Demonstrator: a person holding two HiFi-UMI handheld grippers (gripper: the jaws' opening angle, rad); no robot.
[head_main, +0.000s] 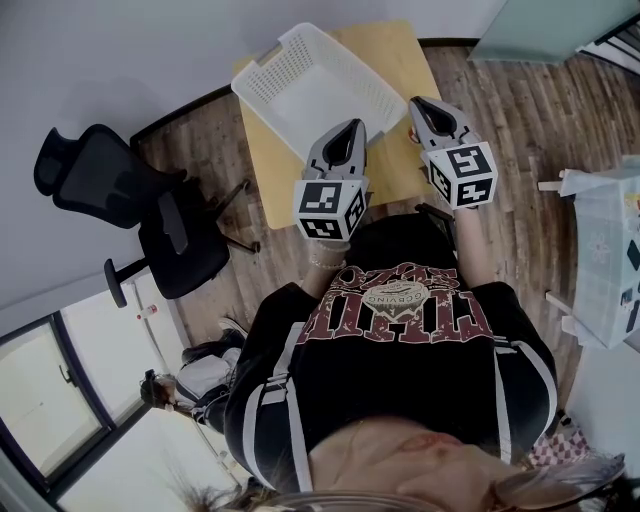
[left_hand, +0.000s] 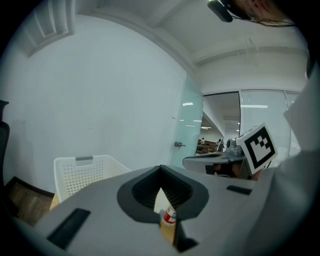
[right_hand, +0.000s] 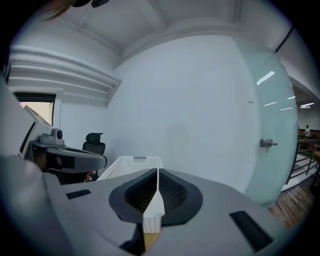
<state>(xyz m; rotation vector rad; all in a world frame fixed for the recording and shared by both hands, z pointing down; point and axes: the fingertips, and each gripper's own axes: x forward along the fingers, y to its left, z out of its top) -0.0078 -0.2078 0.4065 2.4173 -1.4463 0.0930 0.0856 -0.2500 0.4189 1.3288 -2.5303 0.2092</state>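
worktop (head_main: 402, 58): yellow wood, square, standing on a plank floor against the wall
office chair (head_main: 150, 212): black, on the floor left of the worktop, well apart from both tongs
basket (head_main: 312, 88): white plastic, rectangular, perforated walls and base, slot handle in the end wall, nothing in it; sits on the far-left part of the worktop, turned askew with one corner hanging past the edge
left tongs (head_main: 348, 128): held above the near edge of the basket, tips pointing at it, not touching; clenched, nothing gripped. In the left gripper view the basket (left_hand: 82, 175) shows left of the tips (left_hand: 160, 170)
right tongs (head_main: 420, 104): just right of the basket, over bare worktop, apart from it; also clenched and empty. In the right gripper view the basket (right_hand: 131, 164) lies dead ahead, past the tips (right_hand: 157, 172)
bottle (left_hand: 170, 216): small, red and white label, seen only through the slit under the left tips; too small to tell more
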